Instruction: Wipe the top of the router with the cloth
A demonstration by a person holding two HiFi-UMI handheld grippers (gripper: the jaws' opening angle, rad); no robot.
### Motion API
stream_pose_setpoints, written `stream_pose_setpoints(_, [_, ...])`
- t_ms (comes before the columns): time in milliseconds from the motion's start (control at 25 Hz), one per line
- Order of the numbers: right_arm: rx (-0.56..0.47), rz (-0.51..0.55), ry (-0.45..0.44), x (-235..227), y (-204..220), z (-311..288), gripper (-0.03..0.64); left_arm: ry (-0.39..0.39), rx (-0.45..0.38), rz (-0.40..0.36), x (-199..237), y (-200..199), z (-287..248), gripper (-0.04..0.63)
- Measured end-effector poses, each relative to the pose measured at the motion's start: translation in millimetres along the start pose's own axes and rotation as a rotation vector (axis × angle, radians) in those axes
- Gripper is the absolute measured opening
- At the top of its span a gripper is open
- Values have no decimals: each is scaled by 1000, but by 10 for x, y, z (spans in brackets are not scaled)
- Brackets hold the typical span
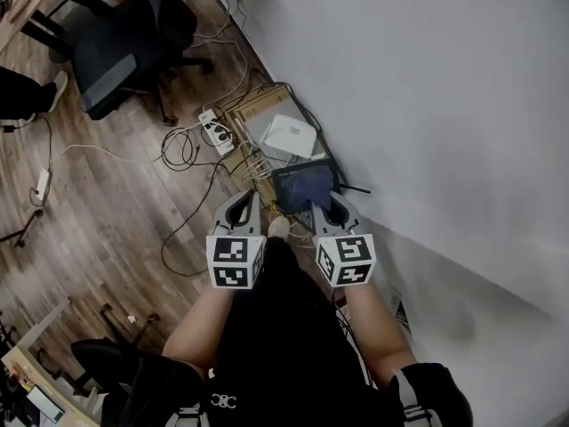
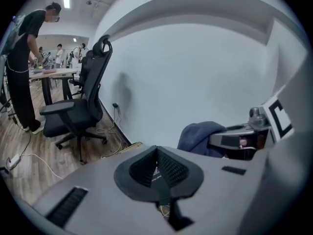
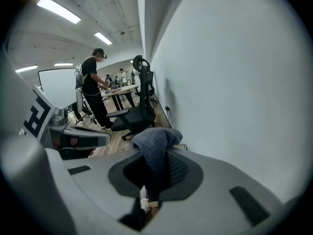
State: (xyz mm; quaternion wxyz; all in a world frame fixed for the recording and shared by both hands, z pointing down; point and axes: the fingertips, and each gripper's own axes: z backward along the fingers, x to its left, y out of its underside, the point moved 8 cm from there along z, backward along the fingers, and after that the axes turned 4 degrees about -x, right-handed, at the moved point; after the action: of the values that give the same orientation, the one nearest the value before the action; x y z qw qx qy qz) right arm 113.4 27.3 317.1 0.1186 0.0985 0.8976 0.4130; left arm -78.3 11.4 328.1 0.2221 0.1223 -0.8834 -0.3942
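**Standing view over the floor by the wall.** I am holding the right hand-held gripper (image 3: 154, 174) clamped on the dark blue cloth (image 1: 307, 183), which is bunching out past the jaws. The left hand-held gripper (image 2: 157, 169) is closed on nothing.

I am taking the flat white box on the floor against the wall to be the router (image 1: 290, 135). The cloth is hanging in the air on my side of the router, not touching it. The left hand-held gripper is also hovering on my side of the router, clear of it.

**Risks I am weighing:**
- The jaws are pinching only a fold, so wiping drag may pull the cloth free.
- The router looks light and loose, so a firm stroke may slide it into the power strip (image 1: 214, 132) just beside the router.
- A loose cloth edge may snag the cables (image 1: 181, 147) tangling near the router.
- A thin black rod is showing at the cloth's edge, on my side of the router. I cannot tell what it is.
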Motion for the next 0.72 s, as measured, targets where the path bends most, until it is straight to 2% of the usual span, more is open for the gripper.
stream_pose_setpoints(280, [159,-15,-26,-141,701,-804,28,-32,80,58,452,774,-568,2])
stream_pose_setpoints(600, [404,44,-76,-348,1481,-1652,28,-33,159,65,819,1541,-1235,2])
stream_pose_setpoints(720, [467,71,-105,-386,1692,-1885,28,-25,190,54,908,1750,-1426,2])
